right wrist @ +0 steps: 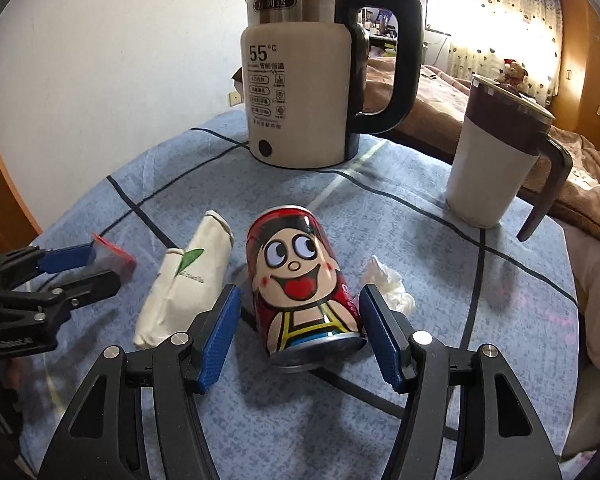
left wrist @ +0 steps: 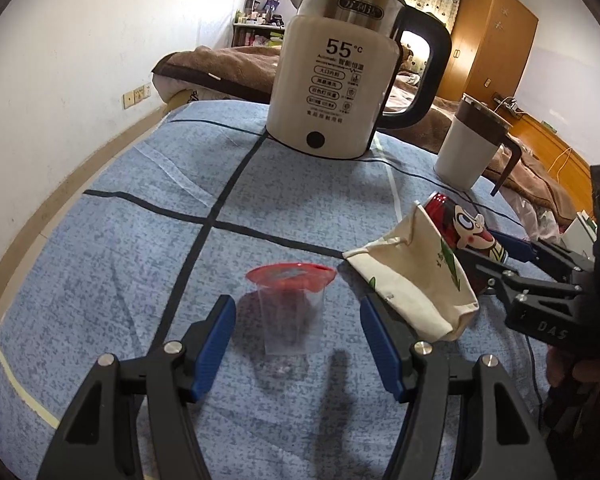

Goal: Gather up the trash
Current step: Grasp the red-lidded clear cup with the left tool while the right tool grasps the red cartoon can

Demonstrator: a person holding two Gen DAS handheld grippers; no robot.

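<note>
A clear plastic cup with a red rim (left wrist: 291, 312) stands between the open jaws of my left gripper (left wrist: 298, 338), untouched on both sides. It also shows at the left of the right wrist view (right wrist: 114, 254). A red cartoon-face can (right wrist: 304, 284) stands between the open jaws of my right gripper (right wrist: 300, 334), with small gaps either side; in the left wrist view the can (left wrist: 458, 220) sits behind a flattened white paper cup (left wrist: 416, 276). That paper cup (right wrist: 188, 280) lies left of the can. A crumpled white tissue (right wrist: 388, 284) lies right of the can.
A beige electric kettle (left wrist: 336, 76) stands at the back of the blue checked tablecloth (left wrist: 140, 220). A white and brown lidded mug (right wrist: 496, 152) stands back right. A bed with a brown blanket lies beyond the table.
</note>
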